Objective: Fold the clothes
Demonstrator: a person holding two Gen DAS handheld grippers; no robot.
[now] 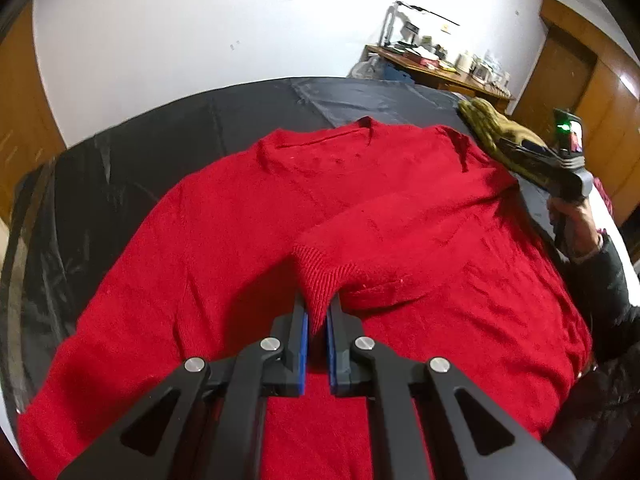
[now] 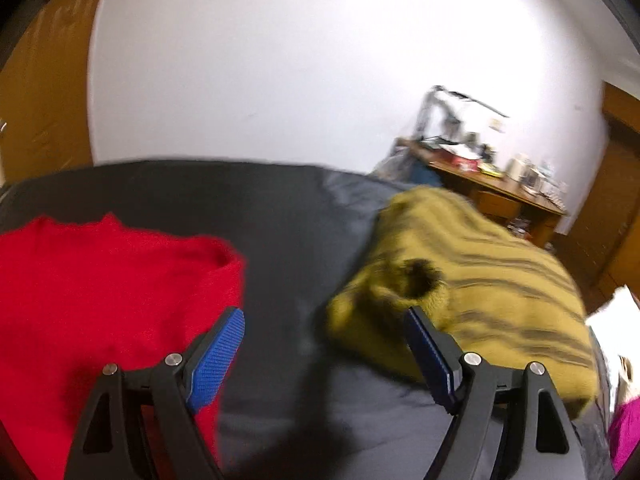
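A red sweater [image 1: 248,216] lay flat on the dark bench [image 1: 120,152]; the left tool [image 1: 316,320] pinched its sleeve cuff [image 1: 320,276], the right tool [image 2: 324,344] gaped wide, empty. The thin pinch could slip, dropping the fold

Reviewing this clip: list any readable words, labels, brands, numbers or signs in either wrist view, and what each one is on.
None can be read.
Red sweater: no print or tag visible.
Yellow-green striped garment: pattern only, no text.
Items on the wooden desk: possible labels, too small and blurred to read.
Right gripper's body, seen from the left wrist: a green light and a small screen, no legible characters.
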